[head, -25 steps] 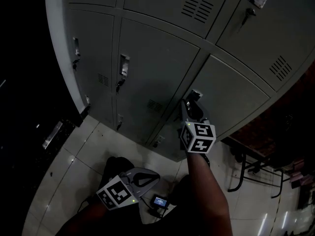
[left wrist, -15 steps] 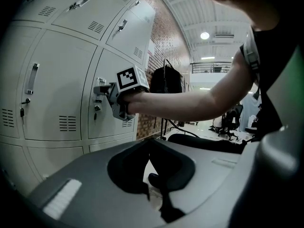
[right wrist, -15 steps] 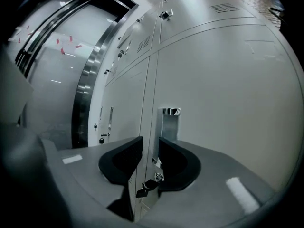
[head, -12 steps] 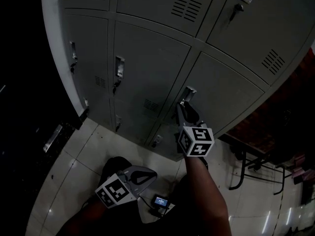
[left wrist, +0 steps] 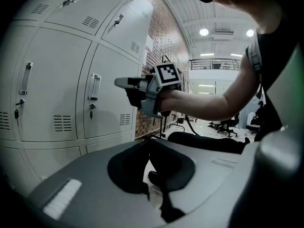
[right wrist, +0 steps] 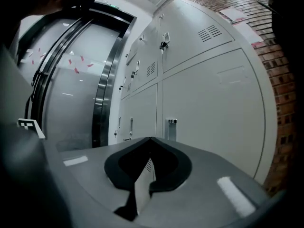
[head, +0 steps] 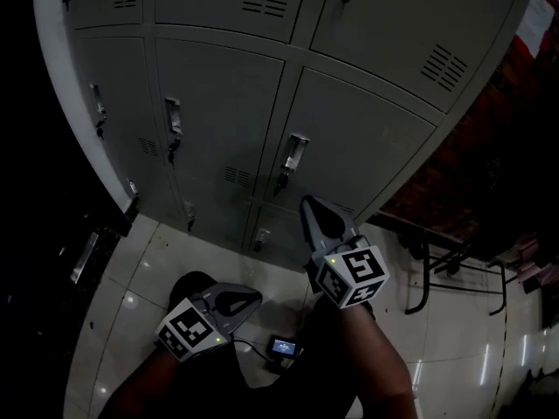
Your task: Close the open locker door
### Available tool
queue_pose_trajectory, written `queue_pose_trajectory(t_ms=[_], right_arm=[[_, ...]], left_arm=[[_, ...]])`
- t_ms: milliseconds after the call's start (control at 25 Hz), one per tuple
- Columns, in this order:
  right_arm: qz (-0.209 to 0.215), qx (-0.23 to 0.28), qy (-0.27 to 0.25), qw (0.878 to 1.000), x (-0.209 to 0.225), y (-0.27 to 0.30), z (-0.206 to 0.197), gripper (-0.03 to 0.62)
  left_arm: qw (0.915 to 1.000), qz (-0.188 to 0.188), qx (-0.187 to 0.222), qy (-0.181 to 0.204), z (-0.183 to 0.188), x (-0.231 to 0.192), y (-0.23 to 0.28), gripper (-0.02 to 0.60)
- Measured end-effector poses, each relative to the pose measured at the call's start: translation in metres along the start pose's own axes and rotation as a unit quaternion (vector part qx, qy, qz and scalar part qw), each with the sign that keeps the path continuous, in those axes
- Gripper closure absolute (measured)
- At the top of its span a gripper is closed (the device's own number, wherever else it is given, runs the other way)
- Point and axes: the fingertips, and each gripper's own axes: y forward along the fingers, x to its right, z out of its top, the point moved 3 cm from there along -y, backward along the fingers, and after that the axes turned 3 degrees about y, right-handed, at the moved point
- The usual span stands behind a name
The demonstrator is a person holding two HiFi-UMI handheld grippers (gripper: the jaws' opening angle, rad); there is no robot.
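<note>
**Locker door flush with the bank; both tongs closed and empty**

Locker bank point(head: 218, 103): grey steel, several columns of doors. It fills the upper part of the head view. Every door in view lies in plane with its neighbours.

Tiled floor point(head: 148, 269): pale glossy tiles running out from the foot of the bank, with small light spots reflected in them.

Brick wall point(head: 489, 138): red, directly to the right of the bank.

Locker door point(head: 367, 138): rightmost column of the bank in the head view, in the row just above the lowest one. It sits shut. Its edges are level with the door to its left and no gap shows along the seam.

Forearm point(head: 371, 365): bare, reaching up toward the bank from the bottom of the head view. It carries the right tongs.

Right tongs point(head: 307, 204): in front of the lower edge of the locker door, pointed at the bank. The right gripper view shows them clear of the metal. The jaws are pressed together tip to tip, with nothing between them. The marker cube point(head: 351, 276) sits at the rear.

Left tongs point(head: 256, 298): low over the floor, farther out from the bank than the right tongs. The jaws meet at the tips and hold nothing.

Handle point(head: 294, 157): bright metal pull at the left edge of the locker door, with a lock just beneath it.

Small device point(head: 284, 347): lit screen, on the floor well out from the bank, with a cable attached.
</note>
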Motion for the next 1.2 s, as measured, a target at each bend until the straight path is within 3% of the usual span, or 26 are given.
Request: queue_pose_trajectory(t_ms=[480,800,1000,1200], right_arm=[[-0.006,-0.025,-0.012,1.000,0.008,-0.095,-0.027,0.592],[0.000,-0.071,0.007,0.997,0.000,-0.158,-0.075,0.592],[0.011,-0.099,-0.015,0.995,-0.009,-0.183,-0.099,0.592],[0.023,-0.097,0.007,0.995,-0.009,-0.198,-0.102,0.592]], left_arm=[[0.9999,-0.002,-0.011,0.004,0.002,0.000,0.011,0.569],[0.9999,-0.009,-0.011,0.006,0.005,0.005,0.020,0.569],[0.9998,-0.016,-0.013,0.007,0.005,0.011,0.026,0.569],[0.9996,-0.021,-0.016,0.006,0.005,0.015,0.031,0.569]])
